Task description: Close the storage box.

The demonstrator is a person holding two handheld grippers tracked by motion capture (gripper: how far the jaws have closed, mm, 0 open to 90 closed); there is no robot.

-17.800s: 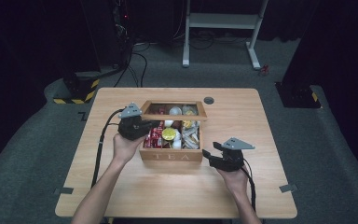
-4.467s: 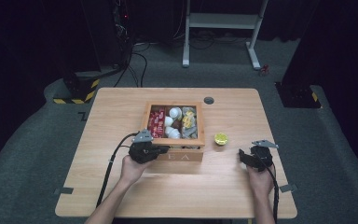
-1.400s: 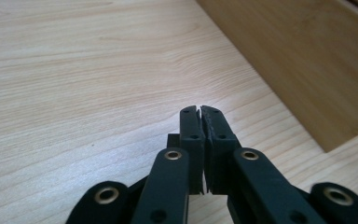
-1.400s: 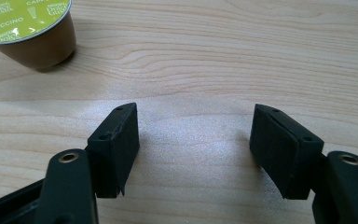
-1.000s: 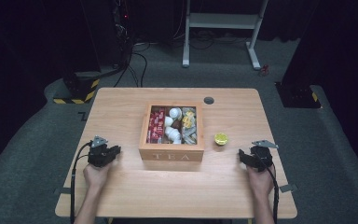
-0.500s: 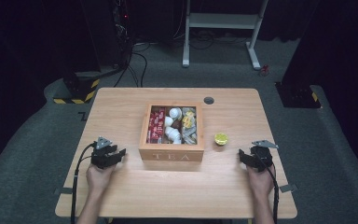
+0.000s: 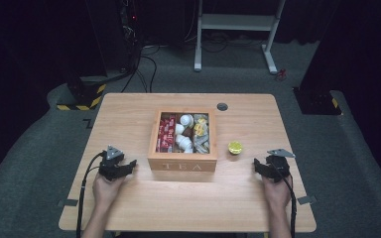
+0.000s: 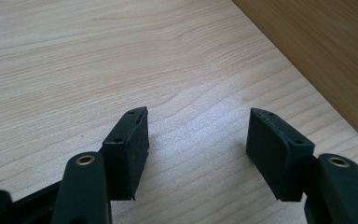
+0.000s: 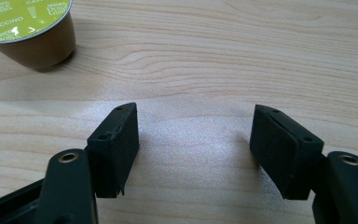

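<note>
High view: a pale wooden table (image 7: 129, 119) stands on grey carpet, and at its middle sits an open wooden tea box (image 7: 182, 162) with "TEA" on its near wall, the landmark here. Its compartments hold red packets at the left, white capsules in the middle and mixed yellow and pale sachets at the right. A small dark round grommet (image 7: 222, 106) is set in the tabletop just beyond the box's far right corner. A lime-lidded coffee capsule (image 7: 235, 147) stands upright on the table just right of the box, apart from it. Well left of the box's near corner, the left gripper (image 7: 127, 166) rests low over bare wood, its jaws having just been opening and now spread wide with nothing between them; in the left gripper view (image 8: 198, 140) the box's wall fills the upper right corner. Well right of the box, nearer than the capsule, the right gripper (image 7: 257, 166) also stands released and empty; the right gripper view (image 9: 193, 140) shows the capsule (image 9: 28, 28) ahead, clear of the jaws.
</note>
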